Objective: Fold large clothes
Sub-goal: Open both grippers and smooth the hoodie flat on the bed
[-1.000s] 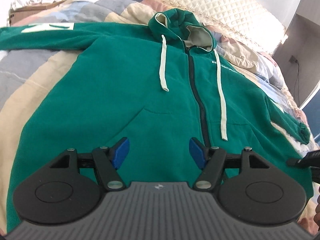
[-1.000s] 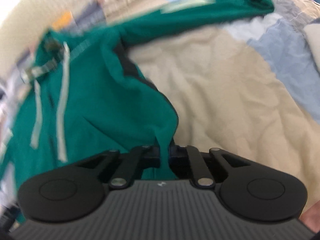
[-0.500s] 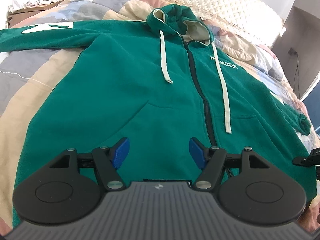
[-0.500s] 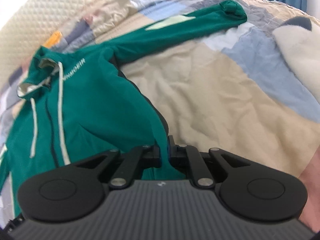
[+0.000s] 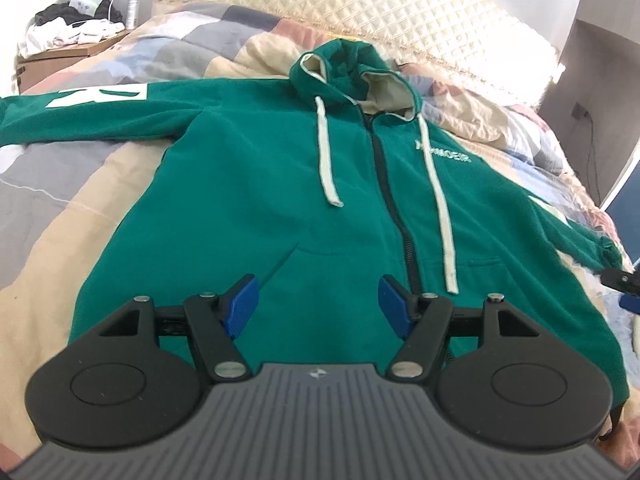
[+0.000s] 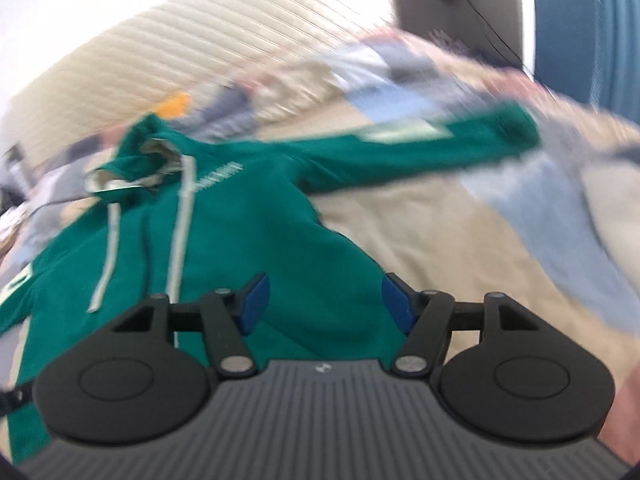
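Green hoodie (image 5: 280, 200) lay flat on bed (image 5: 60, 208), centre frame. Left claw (image 5: 318, 308) and right claw (image 6: 324, 300) both open, empty. Thick, soft, floppy fleece; best pinched at hem corners or sleeve cuffs.

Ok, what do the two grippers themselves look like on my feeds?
Both look alike. The left gripper has a grey ribbed body with a small white logo, two round black discs at the sides, black linkage arms with silver pins, and blue ribbed pads on the fingertips. The right gripper shows the same parts, blurred. No cables or sleeves show.
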`<action>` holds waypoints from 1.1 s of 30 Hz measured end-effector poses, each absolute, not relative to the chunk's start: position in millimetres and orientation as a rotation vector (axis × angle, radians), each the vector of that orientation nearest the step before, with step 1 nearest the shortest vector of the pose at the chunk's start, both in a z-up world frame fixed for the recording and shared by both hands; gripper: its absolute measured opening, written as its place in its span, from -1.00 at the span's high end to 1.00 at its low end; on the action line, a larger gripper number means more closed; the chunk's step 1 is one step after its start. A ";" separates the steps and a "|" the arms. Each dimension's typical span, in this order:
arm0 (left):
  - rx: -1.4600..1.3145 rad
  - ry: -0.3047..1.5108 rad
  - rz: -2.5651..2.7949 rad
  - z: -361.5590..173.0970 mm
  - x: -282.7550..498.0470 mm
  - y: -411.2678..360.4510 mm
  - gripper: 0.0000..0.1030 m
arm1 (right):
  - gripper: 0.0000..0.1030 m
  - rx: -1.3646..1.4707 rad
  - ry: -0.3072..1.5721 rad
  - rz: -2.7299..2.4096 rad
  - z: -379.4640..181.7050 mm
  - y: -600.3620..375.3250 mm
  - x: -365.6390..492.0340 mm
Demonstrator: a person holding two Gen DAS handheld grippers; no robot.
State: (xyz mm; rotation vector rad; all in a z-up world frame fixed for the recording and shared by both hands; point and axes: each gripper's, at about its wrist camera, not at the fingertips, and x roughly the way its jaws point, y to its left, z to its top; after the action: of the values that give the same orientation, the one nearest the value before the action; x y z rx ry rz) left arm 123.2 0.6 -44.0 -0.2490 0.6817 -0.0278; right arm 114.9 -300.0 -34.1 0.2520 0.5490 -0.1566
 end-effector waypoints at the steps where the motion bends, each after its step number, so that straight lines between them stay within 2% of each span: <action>1: -0.247 0.682 -0.034 -44.1 123.6 -1.2 -0.38 | -0.26 0.216 0.538 -0.128 -32.6 -292.8 113.9; 7: -0.200 0.727 -0.063 -59.1 133.3 -17.6 -0.38 | -0.23 0.062 0.596 0.054 -45.0 -251.0 127.4; 10: -0.159 0.753 -0.057 -71.0 141.6 -25.7 -0.38 | -0.21 0.005 0.694 0.071 -60.3 -237.6 142.8; 15: -0.155 0.785 -0.038 -84.3 156.5 -28.2 -0.38 | -0.21 0.077 0.881 0.070 -91.0 -239.5 163.3; 24: -0.180 0.795 -0.020 -88.7 152.5 -22.9 -0.38 | -0.23 0.259 0.655 0.017 -35.1 -282.0 146.3; 29: -0.205 0.777 0.001 -86.5 150.3 -17.3 -0.38 | -0.23 0.318 0.643 -0.062 -11.1 -342.5 176.5; 33: -0.214 0.775 0.018 -87.2 151.1 -15.5 -0.38 | -0.23 0.390 0.616 -0.194 -19.3 -411.7 210.3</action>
State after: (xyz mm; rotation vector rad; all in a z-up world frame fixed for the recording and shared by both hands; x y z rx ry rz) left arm 151.0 -15.5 -87.2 -0.2141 0.7755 0.0179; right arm 210.3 -411.7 -19.3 0.3903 0.6157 -0.1939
